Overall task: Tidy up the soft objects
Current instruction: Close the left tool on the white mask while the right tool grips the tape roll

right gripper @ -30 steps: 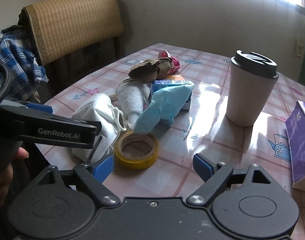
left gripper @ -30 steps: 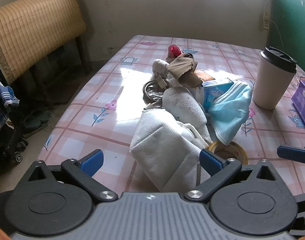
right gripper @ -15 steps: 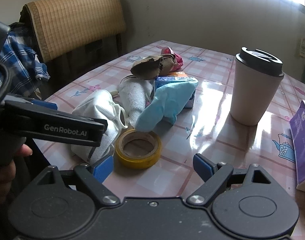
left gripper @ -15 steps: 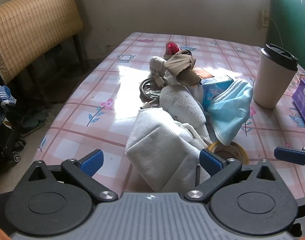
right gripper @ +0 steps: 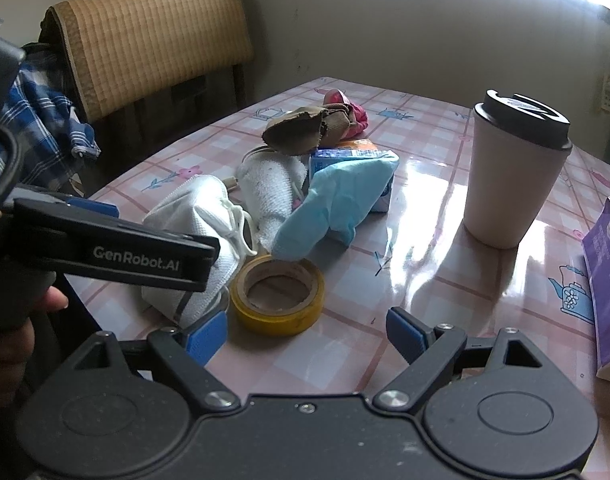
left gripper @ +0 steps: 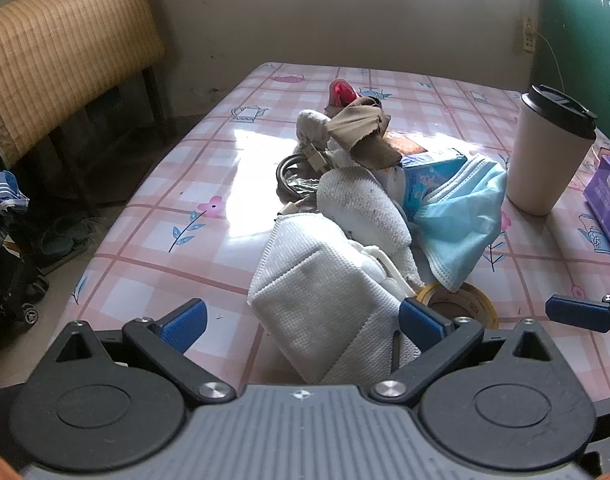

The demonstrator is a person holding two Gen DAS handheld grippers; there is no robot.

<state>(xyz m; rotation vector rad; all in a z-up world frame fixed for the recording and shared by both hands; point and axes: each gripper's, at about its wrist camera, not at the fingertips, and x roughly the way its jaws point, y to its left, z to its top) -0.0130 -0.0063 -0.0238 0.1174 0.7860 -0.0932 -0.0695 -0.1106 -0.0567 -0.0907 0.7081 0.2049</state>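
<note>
Left claw (left gripper: 301, 320): jaws spread wide, gripping nothing. The white respirator mask (left gripper: 325, 300) lies on the counter (left gripper: 193, 184) between the two blue pads, its near end reaching in between the fingers; contact with either pad cannot be confirmed. The right pad sits just beside the mask's right edge.

Right claw (right gripper: 307, 330): jaws likewise spread, empty. The yellow tape roll (right gripper: 279, 294) lies flat just ahead of the gap, nearer the left pad. In the right wrist view, the left claw's finger bar crosses in front of the white respirator mask (right gripper: 193, 208), and a hand (right gripper: 9, 336) grips that tool's handle at the left frame edge.

Pile layout, near to far:
- White respirator mask, nearest the counter's front edge.
- White knit cloth (left gripper: 365, 208), touching the mask's far side.
- Blue surgical mask (left gripper: 461, 216), draped over a small blue carton (left gripper: 429, 176); its lower corner overhangs the tape roll (left gripper: 465, 300).
- Brown cloth (left gripper: 361, 132) on top of the pile, with a red item (left gripper: 341, 92) behind it.
- A dark cable coil (left gripper: 293, 172) at the pile's left side.

Clearances: the counter left of the pile is open up to its left edge. To the right, a lidded cup (left gripper: 545, 152) stands upright, apart from the blue mask, and a purple box (left gripper: 605, 200) lies at the right edge. A chair with a woven back (left gripper: 65, 48) stands off the counter's left side.
</note>
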